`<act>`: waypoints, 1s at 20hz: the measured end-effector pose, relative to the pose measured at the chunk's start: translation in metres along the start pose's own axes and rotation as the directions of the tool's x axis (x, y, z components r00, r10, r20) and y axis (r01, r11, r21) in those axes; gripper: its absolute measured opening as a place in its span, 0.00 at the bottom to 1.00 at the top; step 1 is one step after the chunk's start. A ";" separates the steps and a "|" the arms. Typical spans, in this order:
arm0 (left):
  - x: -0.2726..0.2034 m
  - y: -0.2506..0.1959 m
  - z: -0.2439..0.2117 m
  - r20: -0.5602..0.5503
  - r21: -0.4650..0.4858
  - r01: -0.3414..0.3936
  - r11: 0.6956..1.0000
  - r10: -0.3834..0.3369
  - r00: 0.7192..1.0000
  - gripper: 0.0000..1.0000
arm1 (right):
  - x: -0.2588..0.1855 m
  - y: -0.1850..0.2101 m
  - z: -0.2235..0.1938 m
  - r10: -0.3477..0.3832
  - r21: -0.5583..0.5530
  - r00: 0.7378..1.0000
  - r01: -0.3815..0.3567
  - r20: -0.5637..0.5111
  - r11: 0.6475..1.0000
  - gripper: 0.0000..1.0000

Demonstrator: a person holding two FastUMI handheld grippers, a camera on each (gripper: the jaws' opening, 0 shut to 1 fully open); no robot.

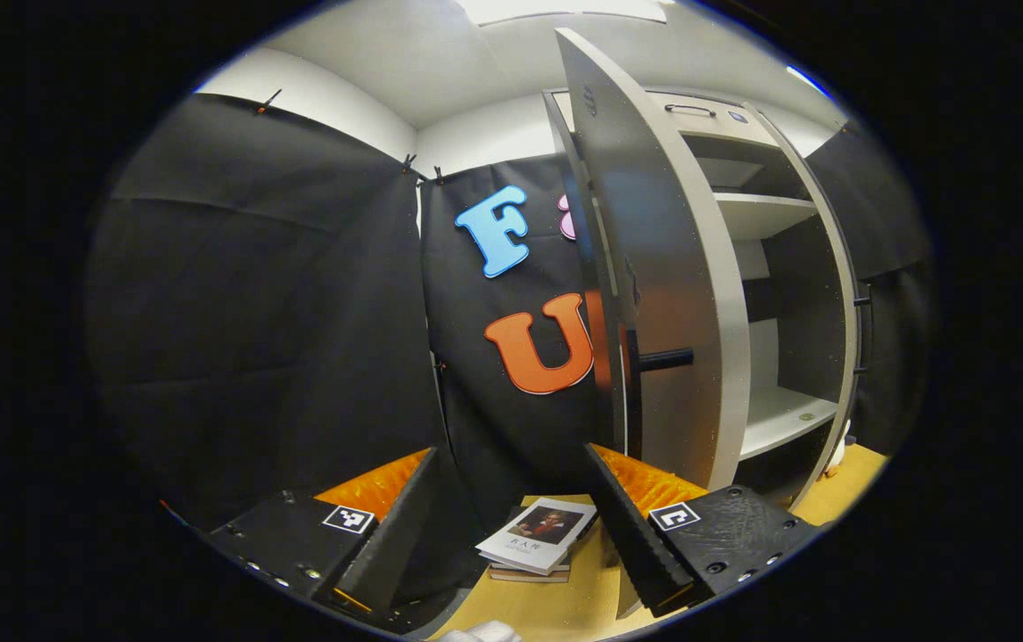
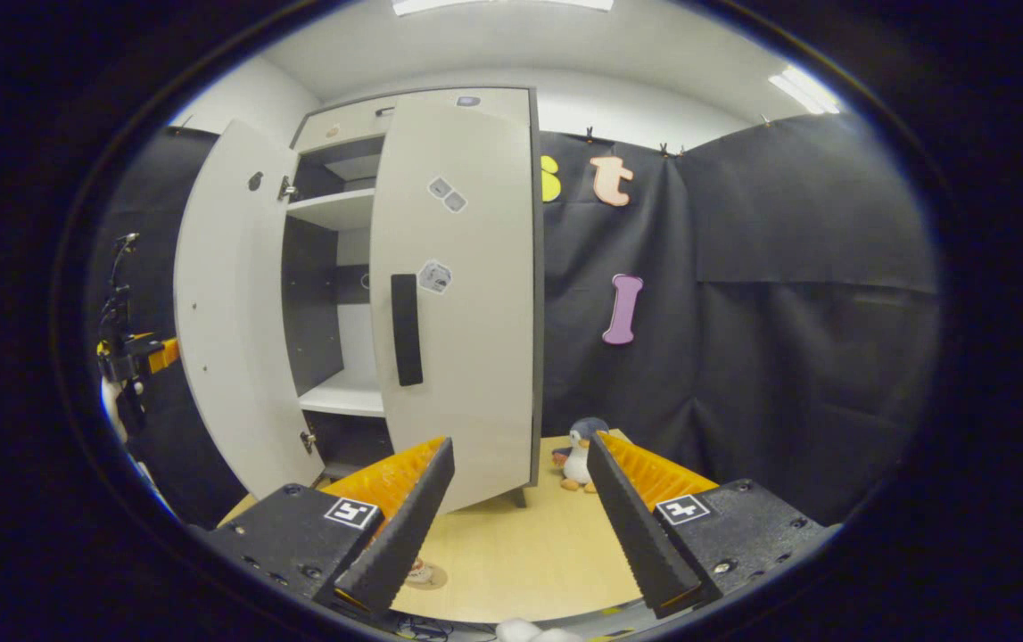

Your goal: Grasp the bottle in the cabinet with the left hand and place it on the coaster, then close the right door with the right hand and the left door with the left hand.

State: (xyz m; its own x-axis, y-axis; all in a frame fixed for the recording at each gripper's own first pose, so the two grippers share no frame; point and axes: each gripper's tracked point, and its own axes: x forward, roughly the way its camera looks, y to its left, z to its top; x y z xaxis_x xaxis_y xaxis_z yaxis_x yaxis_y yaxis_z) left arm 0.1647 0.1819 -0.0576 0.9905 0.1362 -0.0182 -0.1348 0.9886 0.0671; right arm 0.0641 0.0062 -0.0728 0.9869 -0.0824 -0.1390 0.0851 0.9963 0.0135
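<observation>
A staged recording booth: black cloth walls (image 2: 787,267) clipped up around a pale cabinet (image 2: 453,294) on a wooden tabletop (image 2: 511,553).

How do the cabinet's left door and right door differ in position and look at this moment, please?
The left door is swung wide open, while the right door is closed or nearly so. The right door shows its dark handle and stickers; the left door shows its plain inner face. Both are pale, tall panels.

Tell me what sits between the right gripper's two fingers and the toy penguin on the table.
Nothing: in the right gripper view, bare light wooden tabletop runs from the right gripper to the small plush penguin.
</observation>
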 end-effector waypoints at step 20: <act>-0.013 -0.103 0.034 0.052 0.050 0.055 0.997 -0.058 0.997 0.84 | -0.004 -0.059 -0.002 0.046 0.014 0.999 -0.046 -0.013 0.999 0.98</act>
State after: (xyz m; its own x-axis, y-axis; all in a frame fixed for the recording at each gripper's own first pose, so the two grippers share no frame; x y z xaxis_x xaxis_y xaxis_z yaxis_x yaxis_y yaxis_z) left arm 0.1664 0.0766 -0.0306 0.9967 0.0756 0.0301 -0.0786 0.9902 0.1157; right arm 0.0549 -0.0521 -0.0745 0.9878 -0.0357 -0.1513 0.0413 0.9986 0.0337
